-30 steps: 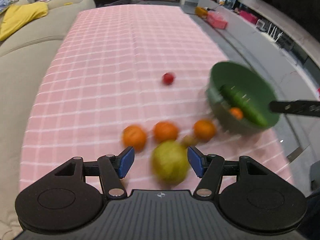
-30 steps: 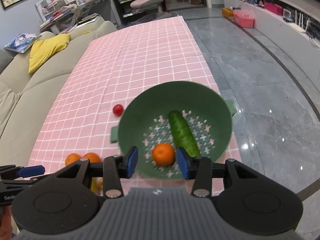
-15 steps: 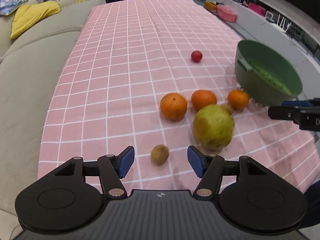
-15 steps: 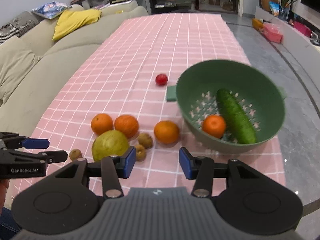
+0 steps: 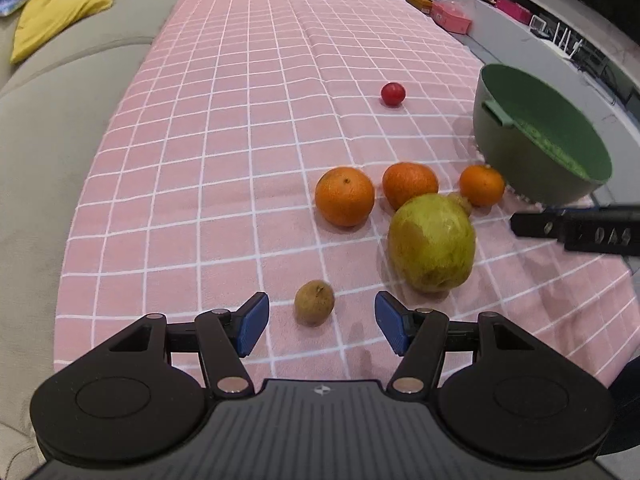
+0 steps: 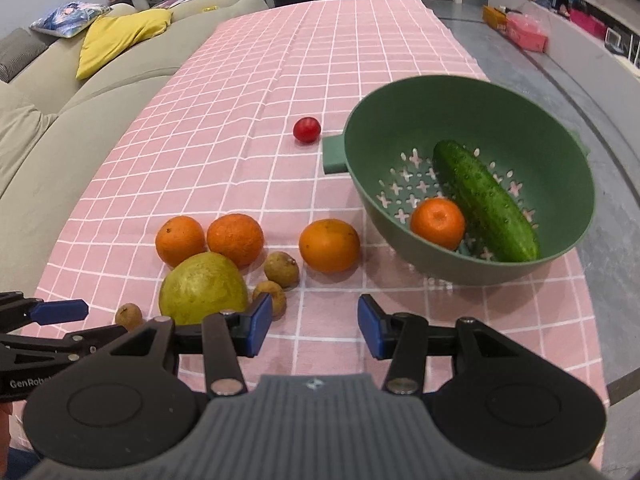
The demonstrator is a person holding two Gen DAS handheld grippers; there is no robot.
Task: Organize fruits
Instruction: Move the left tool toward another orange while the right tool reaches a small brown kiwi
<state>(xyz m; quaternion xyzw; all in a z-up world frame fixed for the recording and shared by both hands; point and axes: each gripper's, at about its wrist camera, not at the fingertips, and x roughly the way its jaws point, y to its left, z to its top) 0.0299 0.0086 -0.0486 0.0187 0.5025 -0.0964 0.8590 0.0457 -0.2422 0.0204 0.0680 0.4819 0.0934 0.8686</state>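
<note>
A green colander (image 6: pixel 552 128) (image 5: pixel 500 144) on the pink checked cloth holds a cucumber (image 6: pixel 484 200) and an orange (image 6: pixel 438 222). On the cloth lie three oranges (image 6: pixel 329 245) (image 5: pixel 345 196), a big yellow-green fruit (image 5: pixel 432 242) (image 6: pixel 203 289), a red plum (image 5: pixel 393 94) (image 6: pixel 307 129) and three small brown fruits (image 6: pixel 281 269). My left gripper (image 5: pixel 320 322) is open, with one small brown fruit (image 5: pixel 314 302) just ahead between its fingertips. My right gripper (image 6: pixel 315 323) is open and empty, in front of the colander and the nearest orange.
A beige sofa (image 6: pixel 48 92) with a yellow cushion (image 6: pixel 120 36) runs along the table's left side. The table's right edge drops to a grey floor (image 6: pixel 552 60). A pink box (image 5: pixel 450 20) stands on the floor far right.
Both grippers have pulled back toward me and lower. The left one swung left, so a small brown fruit now lies between its fingertips. The fruits have not moved.
</note>
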